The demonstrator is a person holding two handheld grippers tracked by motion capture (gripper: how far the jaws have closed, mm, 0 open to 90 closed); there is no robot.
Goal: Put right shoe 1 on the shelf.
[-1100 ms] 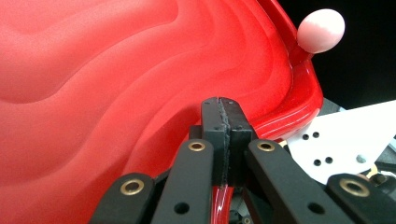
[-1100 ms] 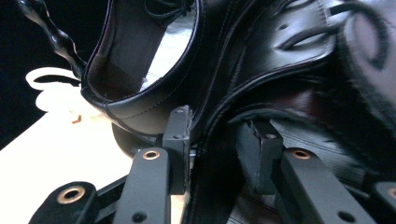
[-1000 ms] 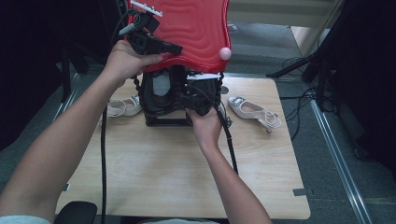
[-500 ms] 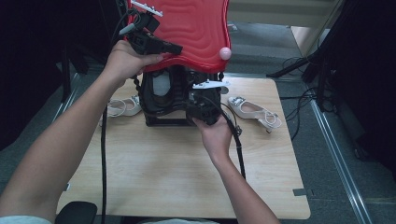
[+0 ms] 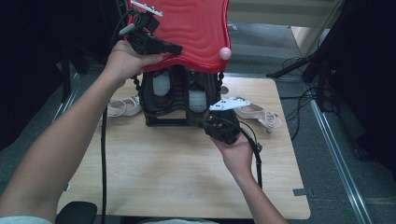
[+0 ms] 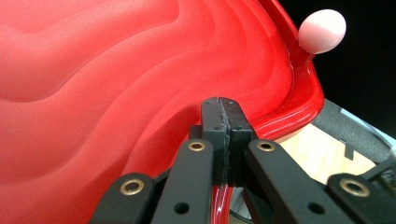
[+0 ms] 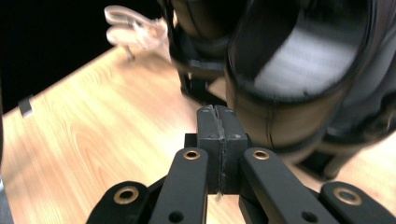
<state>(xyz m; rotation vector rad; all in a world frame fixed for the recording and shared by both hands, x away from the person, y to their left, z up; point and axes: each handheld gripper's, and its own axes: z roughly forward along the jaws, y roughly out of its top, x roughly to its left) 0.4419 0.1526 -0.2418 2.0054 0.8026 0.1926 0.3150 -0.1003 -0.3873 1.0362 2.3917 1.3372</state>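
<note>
A red wavy lid [image 5: 191, 28] with a pink knob [image 5: 225, 53] is tipped up at the back of the table. My left gripper [image 5: 175, 48] is shut on its lower rim; the red lid [image 6: 116, 70] runs between the jaws of the left gripper [image 6: 226, 105], and the pink knob [image 6: 322, 31] shows at upper right. Under the lid two black shoes [image 5: 161, 88] stand on a black rack [image 5: 163, 122]. My right gripper [image 5: 212, 122] sits just in front of the right shoe. The jaws of the right gripper [image 7: 219, 114] have just been closing and meet with nothing between them, close to a black shoe [image 7: 299, 60].
A pale strappy sandal [image 5: 122, 107] lies left of the rack and another pale sandal [image 5: 259, 114] lies to its right, on the wooden table [image 5: 163, 172]. One pale sandal [image 7: 133, 28] shows far off in the right gripper view. Cables trail from both grippers.
My right gripper has drawn back from the black shoes, to the right and toward the near side. The left hand and the lid have stayed put.
</note>
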